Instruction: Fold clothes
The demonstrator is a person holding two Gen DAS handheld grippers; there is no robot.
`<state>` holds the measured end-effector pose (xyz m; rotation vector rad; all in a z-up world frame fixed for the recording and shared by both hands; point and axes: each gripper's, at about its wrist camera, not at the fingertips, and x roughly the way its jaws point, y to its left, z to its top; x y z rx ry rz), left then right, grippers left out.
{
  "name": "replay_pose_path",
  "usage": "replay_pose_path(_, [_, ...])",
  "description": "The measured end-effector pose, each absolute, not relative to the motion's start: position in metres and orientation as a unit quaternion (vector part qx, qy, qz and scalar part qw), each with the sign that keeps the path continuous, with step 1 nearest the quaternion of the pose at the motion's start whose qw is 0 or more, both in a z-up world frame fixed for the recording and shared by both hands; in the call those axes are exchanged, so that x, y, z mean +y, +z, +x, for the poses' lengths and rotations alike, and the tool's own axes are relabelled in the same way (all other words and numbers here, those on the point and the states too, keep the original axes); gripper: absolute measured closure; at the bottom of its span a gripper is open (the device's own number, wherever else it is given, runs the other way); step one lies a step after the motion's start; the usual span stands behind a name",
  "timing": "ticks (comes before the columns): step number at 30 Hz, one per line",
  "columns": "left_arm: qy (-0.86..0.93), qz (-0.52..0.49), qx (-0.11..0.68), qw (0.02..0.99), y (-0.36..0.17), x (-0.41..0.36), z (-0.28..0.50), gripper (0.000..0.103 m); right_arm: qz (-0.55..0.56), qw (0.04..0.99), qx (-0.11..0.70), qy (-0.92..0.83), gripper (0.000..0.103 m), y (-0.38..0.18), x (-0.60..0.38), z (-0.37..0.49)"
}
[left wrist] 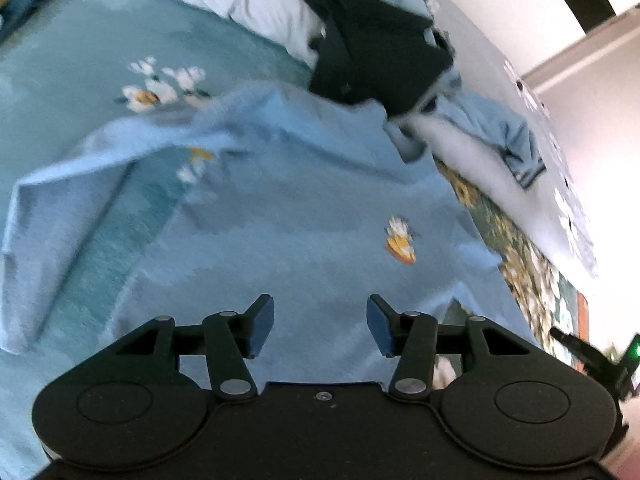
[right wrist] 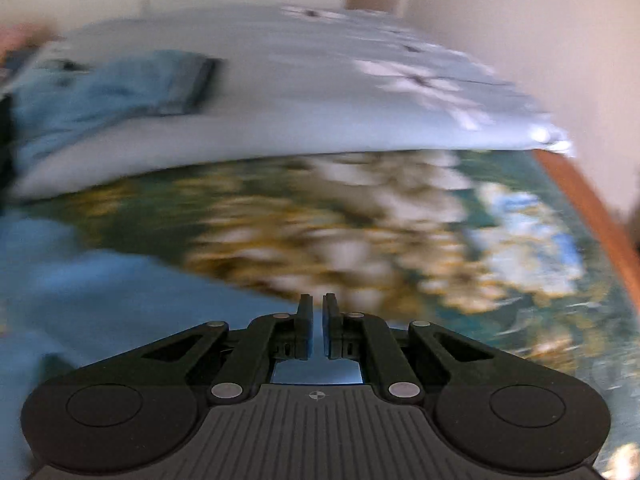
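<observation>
We've got the pale blue knitted sweater with a small duck motif (left wrist: 320, 216) spread flat on the teal flowered bedspread (left wrist: 80, 60), one sleeve (left wrist: 60, 216) angled out to the left. Our left tongs (left wrist: 320, 326) hover over its near hem, half wide, nothing between them. Our right tongs (right wrist: 318, 326) are pinched together, with blue cloth visible just below them; whether they grip it we can't tell. A dark garment (left wrist: 372, 52) lies heaped at the far side.

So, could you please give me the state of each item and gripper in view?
Light blue embroidered sweater: spread out, one sleeve folded inward.
Black garment: crumpled heap.
Small blue denim garment: crumpled on pale quilt.
Left gripper: open, empty.
Right gripper: shut, empty.
</observation>
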<state>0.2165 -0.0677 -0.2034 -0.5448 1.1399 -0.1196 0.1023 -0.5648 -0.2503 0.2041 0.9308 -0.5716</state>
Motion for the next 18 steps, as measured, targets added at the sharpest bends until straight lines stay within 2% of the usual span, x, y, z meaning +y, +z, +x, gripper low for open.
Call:
replay_pose_path(4, [-0.011,-0.242,0.507,0.827,-0.196,-0.045,0.214,0.051,0.106,0.863,0.455,-0.190,0.097,-0.251,-0.511,0.117])
replay_pose_path(5, [0.004,-0.237,0.500,0.833,-0.193,-0.037,0.211,0.051,0.106,0.864,0.457,-0.181,0.092,-0.251,-0.500,0.117])
replay_pose_path(8, [0.045,-0.217,0.487,0.845,-0.189,-0.008,0.202,0.050,0.105,0.867,0.463,-0.153,0.088,-0.254,-0.466,0.118])
replay_pose_path(18, [0.129,-0.199,0.502,0.831,-0.222,0.092,0.192,0.050,0.137,0.838,0.505,-0.153,0.084,-0.267,-0.392,0.121])
